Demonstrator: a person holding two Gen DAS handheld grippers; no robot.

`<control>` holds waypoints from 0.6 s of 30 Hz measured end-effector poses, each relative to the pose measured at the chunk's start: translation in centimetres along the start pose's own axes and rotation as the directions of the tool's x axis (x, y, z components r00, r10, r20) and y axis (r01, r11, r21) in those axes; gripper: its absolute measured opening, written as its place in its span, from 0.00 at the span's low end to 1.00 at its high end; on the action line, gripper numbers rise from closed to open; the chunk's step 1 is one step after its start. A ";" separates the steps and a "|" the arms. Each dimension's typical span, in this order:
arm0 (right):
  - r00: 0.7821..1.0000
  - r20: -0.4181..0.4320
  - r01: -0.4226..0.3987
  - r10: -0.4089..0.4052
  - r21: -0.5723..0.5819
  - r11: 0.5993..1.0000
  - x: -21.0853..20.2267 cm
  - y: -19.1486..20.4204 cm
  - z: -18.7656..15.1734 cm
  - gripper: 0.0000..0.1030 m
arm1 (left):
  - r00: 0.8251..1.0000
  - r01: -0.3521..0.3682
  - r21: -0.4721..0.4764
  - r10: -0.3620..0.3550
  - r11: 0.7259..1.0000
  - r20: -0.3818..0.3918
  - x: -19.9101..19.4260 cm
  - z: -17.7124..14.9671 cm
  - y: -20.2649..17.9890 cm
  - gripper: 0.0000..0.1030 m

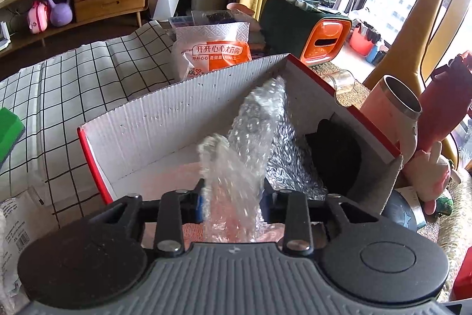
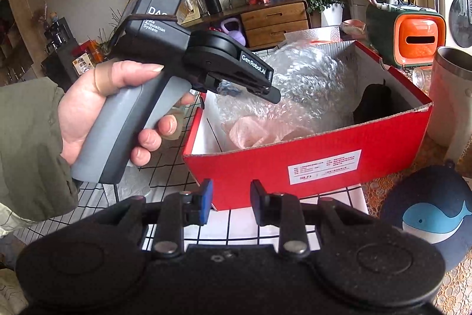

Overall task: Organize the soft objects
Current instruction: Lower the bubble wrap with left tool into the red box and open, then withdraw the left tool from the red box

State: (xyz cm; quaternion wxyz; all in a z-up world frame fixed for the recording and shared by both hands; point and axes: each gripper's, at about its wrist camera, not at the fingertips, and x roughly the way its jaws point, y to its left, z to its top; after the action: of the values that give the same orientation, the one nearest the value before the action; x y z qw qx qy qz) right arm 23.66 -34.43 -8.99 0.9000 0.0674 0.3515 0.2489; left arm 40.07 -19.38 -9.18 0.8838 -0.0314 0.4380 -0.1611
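A red cardboard box (image 1: 177,108) with white inner walls stands open on a checked cloth. My left gripper (image 1: 233,198) hangs over its near left part, pointing down into it. A blurred sheet of clear bubble wrap (image 1: 250,132) rises between its parted fingers, and the pads do not visibly press on it. In the right wrist view a hand holds the left gripper (image 2: 267,93) above the box (image 2: 324,164), where the bubble wrap (image 2: 295,78) lies over a pink plastic bag (image 2: 250,132). A black soft thing (image 2: 371,102) sits in the box's right end. My right gripper (image 2: 231,197) stands open and empty before the box's front wall.
A round dark pad with a blue whale (image 2: 427,214) lies right of the box. A metal cup (image 2: 451,96) and an orange-and-green holder (image 2: 413,37) stand behind it. A white-and-orange bag (image 1: 215,52) sits beyond the box, a green sponge (image 1: 8,132) lies far left, and a pink plush toy (image 1: 427,167) is at the right.
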 end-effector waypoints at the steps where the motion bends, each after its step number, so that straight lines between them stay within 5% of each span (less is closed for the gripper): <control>1: 1.000 0.002 0.000 0.000 -0.001 1.000 -0.1 0.1 0.0 0.27 | 1.000 -0.001 0.001 0.001 1.000 0.005 -0.2 0.0 0.0 0.64; 2: 1.000 0.002 -0.001 0.001 -0.002 1.000 -0.2 0.2 0.0 0.27 | 1.000 -0.003 0.002 0.003 1.000 0.010 -0.5 -0.1 0.0 0.69; 18: 0.999 0.050 -0.006 0.007 -0.033 0.999 -3.1 4.2 0.5 0.35 | 0.993 -0.029 0.036 0.025 0.999 0.116 -8.3 -2.5 0.3 0.69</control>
State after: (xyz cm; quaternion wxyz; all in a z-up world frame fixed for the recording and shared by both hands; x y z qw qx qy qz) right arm 20.32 -32.31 -5.52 0.9087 0.0602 0.3246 0.2557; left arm 33.46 -16.32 -4.42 0.9102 -0.0183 0.3836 -0.1552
